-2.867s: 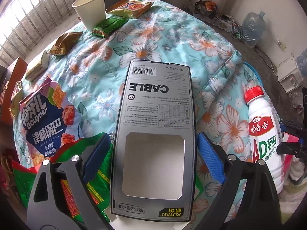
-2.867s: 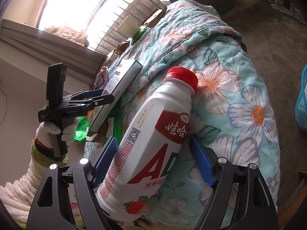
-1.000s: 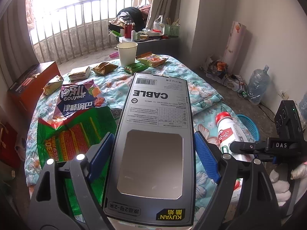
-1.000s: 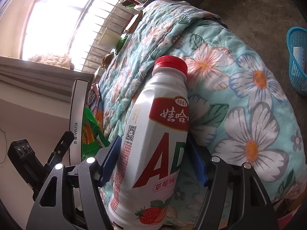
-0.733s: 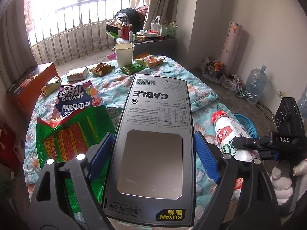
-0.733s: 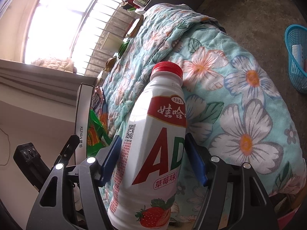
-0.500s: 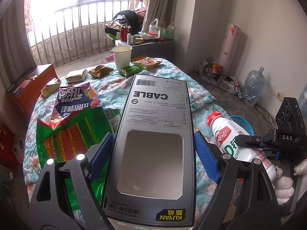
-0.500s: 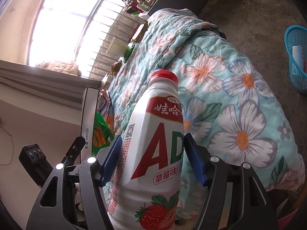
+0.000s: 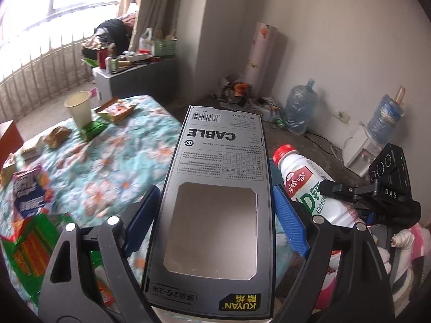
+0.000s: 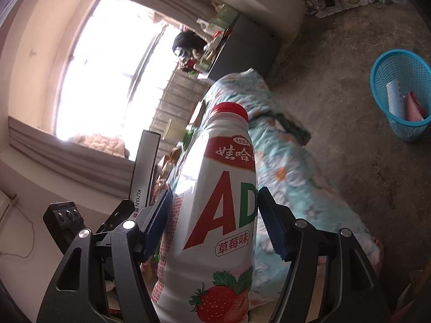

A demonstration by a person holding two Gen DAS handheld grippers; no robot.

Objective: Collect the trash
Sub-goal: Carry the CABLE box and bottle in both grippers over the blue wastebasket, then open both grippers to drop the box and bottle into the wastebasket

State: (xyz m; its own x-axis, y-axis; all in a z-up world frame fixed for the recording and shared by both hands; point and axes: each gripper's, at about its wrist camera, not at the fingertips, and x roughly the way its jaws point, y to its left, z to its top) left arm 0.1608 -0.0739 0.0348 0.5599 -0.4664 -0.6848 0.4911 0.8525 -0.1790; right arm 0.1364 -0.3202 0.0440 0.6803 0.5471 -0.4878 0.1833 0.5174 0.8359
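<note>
While both items of trash are held clear of the bed, the grey cable box sits lengthwise between the blue pads of the left gripper, which is clamped on its lower half; the printed back faces the camera, with "CABLE" near the far end and a yellow KUYAN label at the near end. The same box appears edge-on in the right wrist view, standing just left of the bottle. The white AD drink bottle, red-capped and printed with strawberries, is pinched at mid-body by the right gripper, cap pointing away from the camera. From the left wrist view that bottle lies tilted just right of the box, with the right gripper's black body across its lower part and a white-gloved hand beneath.

Below and to the left lies the floral quilt, carrying a paper cup, several snack wrappers near it, a purple snack bag and a green bag at the near edge. On the concrete floor beyond the bed stands a blue mesh basket holding paper scraps. Two water jugs stand against the far wall, and a cluttered cabinet stands by the barred window
</note>
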